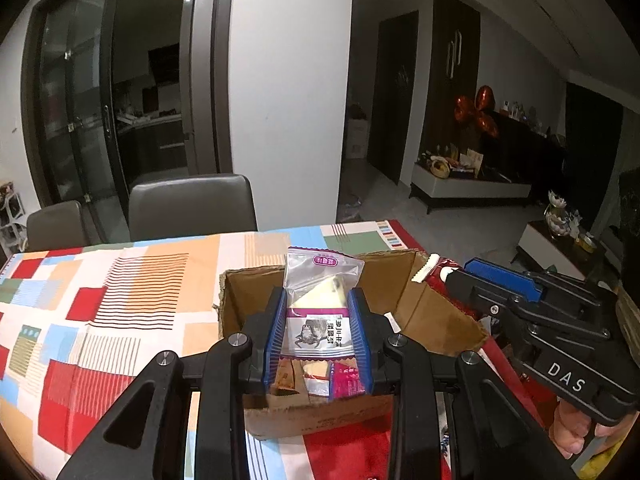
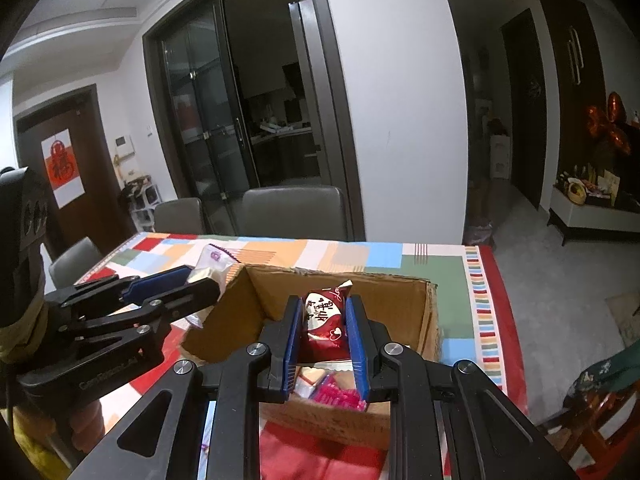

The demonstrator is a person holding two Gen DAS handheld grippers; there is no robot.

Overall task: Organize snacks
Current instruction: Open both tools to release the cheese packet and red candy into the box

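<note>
Now holding snacks over the box [image 1: 256,292]. Left gripper [image 1: 318,332] pinched on purple packet [image 1: 320,300], standing up tall. Right gripper [image 2: 323,340] pinched on red packet [image 2: 323,320], nearer box's right side.

Left gripper [image 1: 318,312]: blue-padded fingers [image 1: 276,332] closed on a clear purple-trimmed snack packet [image 1: 320,300], which stands upright between them. Right gripper [image 2: 323,326]: fingers [image 2: 356,340] clamped on a red snack packet [image 2: 324,320], also upright. The two grippers are near each other, side by side, each angled slightly inward. A hand [image 1: 576,428] grips the right handle.
</note>
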